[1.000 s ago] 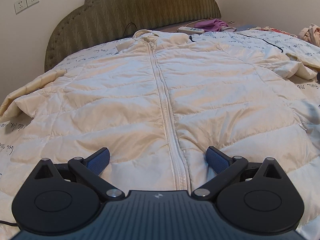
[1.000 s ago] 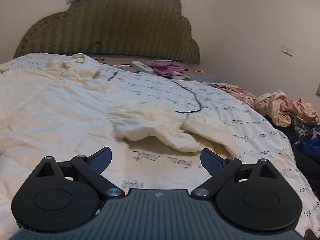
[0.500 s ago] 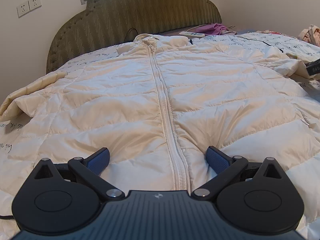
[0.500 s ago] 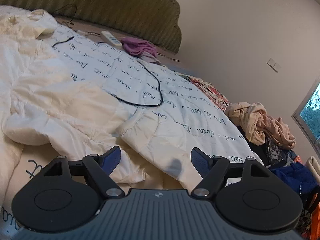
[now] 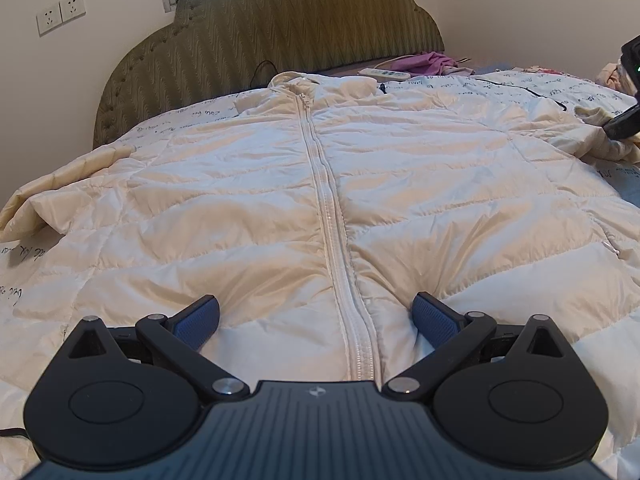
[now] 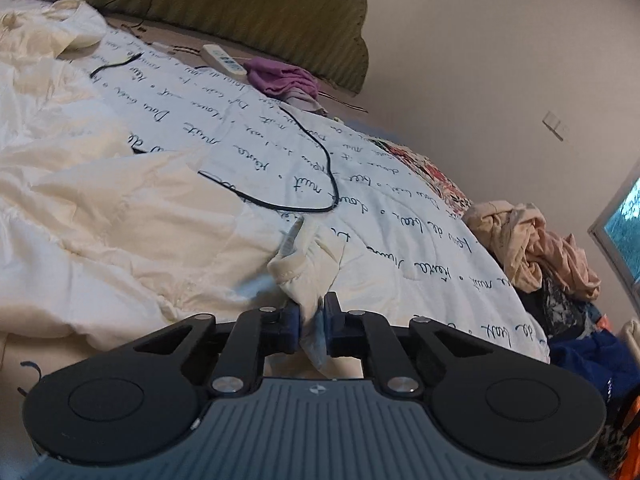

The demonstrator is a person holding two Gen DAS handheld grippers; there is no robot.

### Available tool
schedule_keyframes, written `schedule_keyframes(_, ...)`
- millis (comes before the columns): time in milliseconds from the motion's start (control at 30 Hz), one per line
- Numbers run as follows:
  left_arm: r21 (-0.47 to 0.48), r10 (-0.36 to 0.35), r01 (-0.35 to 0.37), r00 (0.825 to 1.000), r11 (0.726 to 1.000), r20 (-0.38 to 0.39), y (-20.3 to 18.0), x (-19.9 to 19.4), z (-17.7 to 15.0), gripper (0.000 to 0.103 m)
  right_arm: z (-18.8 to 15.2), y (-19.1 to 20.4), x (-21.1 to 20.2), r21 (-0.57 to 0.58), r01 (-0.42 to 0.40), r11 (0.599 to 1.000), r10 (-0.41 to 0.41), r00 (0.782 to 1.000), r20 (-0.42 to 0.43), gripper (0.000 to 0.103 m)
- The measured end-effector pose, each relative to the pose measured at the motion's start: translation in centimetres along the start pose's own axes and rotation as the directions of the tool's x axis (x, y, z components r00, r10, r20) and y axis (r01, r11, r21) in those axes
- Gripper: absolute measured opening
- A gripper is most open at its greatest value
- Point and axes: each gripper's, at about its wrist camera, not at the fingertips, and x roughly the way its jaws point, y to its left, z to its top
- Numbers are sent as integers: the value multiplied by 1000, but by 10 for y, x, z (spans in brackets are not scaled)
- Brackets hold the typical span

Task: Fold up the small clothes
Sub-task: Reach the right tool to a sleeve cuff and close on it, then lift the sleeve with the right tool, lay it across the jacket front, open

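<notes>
A cream quilted puffer jacket [image 5: 320, 184] lies zipped and front up on the bed, collar toward the headboard. My left gripper [image 5: 316, 316] is open, its blue pads straddling the zipper at the hem, resting on the fabric. My right gripper [image 6: 311, 322] is shut on the cuff of the jacket's right sleeve [image 6: 308, 268], lifted a little off the bedspread. The right gripper also shows at the right edge of the left wrist view [image 5: 624, 124], at the sleeve end. The other sleeve [image 5: 52, 192] lies out to the left.
A white bedspread with blue script [image 6: 400, 240] covers the bed. A black cable [image 6: 320, 184], a white power strip [image 6: 222, 58] and a purple cloth [image 6: 284, 80] lie near the green headboard [image 5: 280, 32]. A pile of clothes [image 6: 532, 240] sits at the right.
My right gripper moved onto the sleeve cuff and closed on it. My left gripper stayed open at the hem, its view tilted slightly.
</notes>
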Motion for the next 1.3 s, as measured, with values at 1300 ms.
schedule_keyframes(1300, -8, -5, 5, 1000, 1000, 0, 1, 0, 0, 103, 52, 14, -116, 300, -494, 816, 408, 860, 306, 8)
